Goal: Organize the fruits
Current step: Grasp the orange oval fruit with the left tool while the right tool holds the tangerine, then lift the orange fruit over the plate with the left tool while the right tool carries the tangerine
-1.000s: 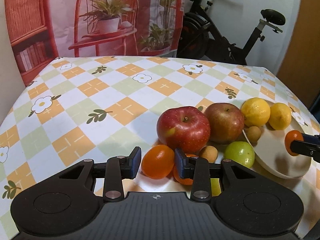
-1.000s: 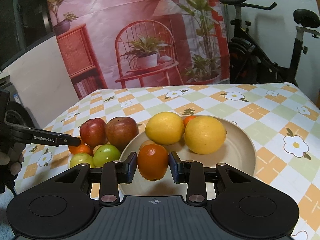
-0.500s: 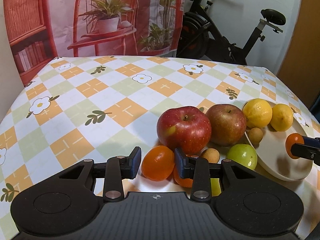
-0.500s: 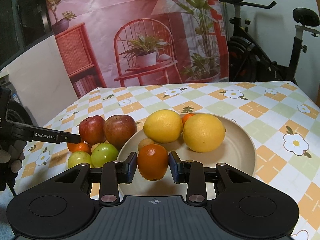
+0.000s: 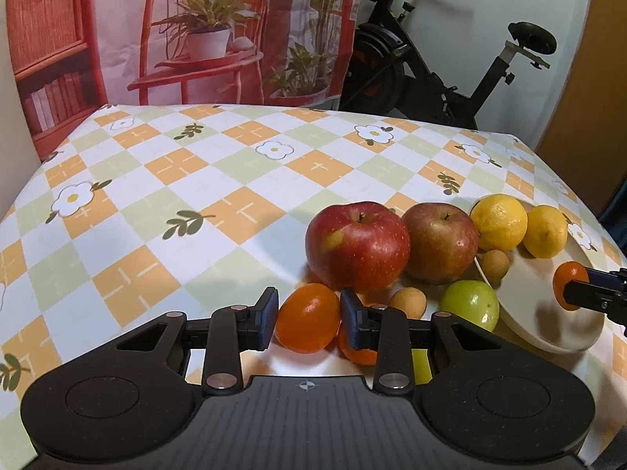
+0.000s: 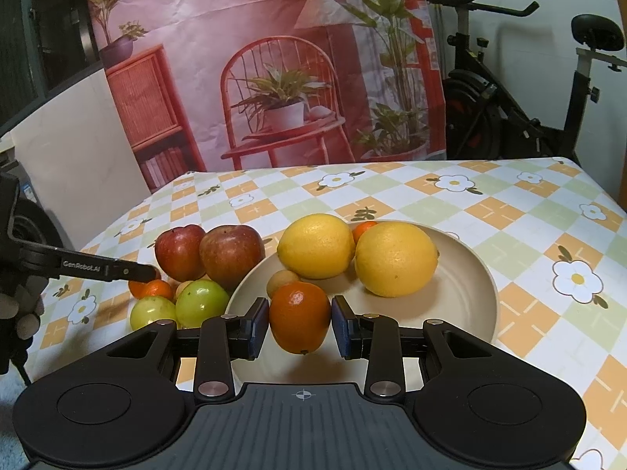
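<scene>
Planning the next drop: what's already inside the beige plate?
In the plate: two lemons, a small tan fruit, and a small orange mostly hidden behind the lemons. Anything else back there is covered.

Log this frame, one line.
left tongs: around tabletop mandarin | right tongs: hold orange above plate

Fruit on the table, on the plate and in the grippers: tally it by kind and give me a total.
apple: 2
lemon: 2
tangerine: 4
green fruit: 2
small brown fruit: 2
Total: 12
</scene>
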The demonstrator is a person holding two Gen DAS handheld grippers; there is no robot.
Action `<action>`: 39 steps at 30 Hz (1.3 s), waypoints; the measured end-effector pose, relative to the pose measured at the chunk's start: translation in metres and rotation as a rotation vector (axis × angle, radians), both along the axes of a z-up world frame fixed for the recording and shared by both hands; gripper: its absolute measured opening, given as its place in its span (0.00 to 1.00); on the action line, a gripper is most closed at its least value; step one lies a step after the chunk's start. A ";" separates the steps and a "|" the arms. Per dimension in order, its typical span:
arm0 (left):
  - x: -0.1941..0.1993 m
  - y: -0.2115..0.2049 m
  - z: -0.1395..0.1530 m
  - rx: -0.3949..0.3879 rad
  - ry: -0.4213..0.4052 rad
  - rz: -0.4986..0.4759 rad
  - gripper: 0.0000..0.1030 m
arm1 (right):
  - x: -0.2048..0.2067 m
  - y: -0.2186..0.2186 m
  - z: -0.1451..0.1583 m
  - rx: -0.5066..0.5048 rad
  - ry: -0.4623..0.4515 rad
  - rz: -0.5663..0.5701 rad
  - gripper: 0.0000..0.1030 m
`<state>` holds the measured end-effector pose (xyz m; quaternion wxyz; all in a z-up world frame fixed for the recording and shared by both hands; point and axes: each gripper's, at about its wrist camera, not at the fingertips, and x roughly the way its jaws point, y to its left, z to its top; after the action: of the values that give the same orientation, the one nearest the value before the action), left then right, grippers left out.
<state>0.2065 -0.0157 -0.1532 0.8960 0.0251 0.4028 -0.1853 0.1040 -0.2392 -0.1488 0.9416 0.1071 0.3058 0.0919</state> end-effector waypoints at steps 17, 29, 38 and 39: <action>0.011 0.014 -0.007 -0.127 0.069 0.043 0.38 | 0.000 -0.002 0.001 -0.001 -0.001 -0.001 0.31; -0.008 0.024 0.002 -0.121 0.020 0.078 0.37 | -0.003 -0.003 0.003 -0.002 -0.009 -0.012 0.31; -0.017 0.014 0.031 -0.141 -0.043 0.033 0.37 | -0.004 -0.006 0.005 -0.007 -0.014 -0.024 0.31; -0.018 0.010 0.035 -0.141 -0.053 0.019 0.37 | -0.005 -0.008 0.006 -0.008 -0.016 -0.030 0.31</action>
<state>0.1885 -0.0059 -0.1178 0.9075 -0.0372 0.3652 -0.2041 0.0990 -0.2468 -0.1433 0.9457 0.1072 0.2969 0.0777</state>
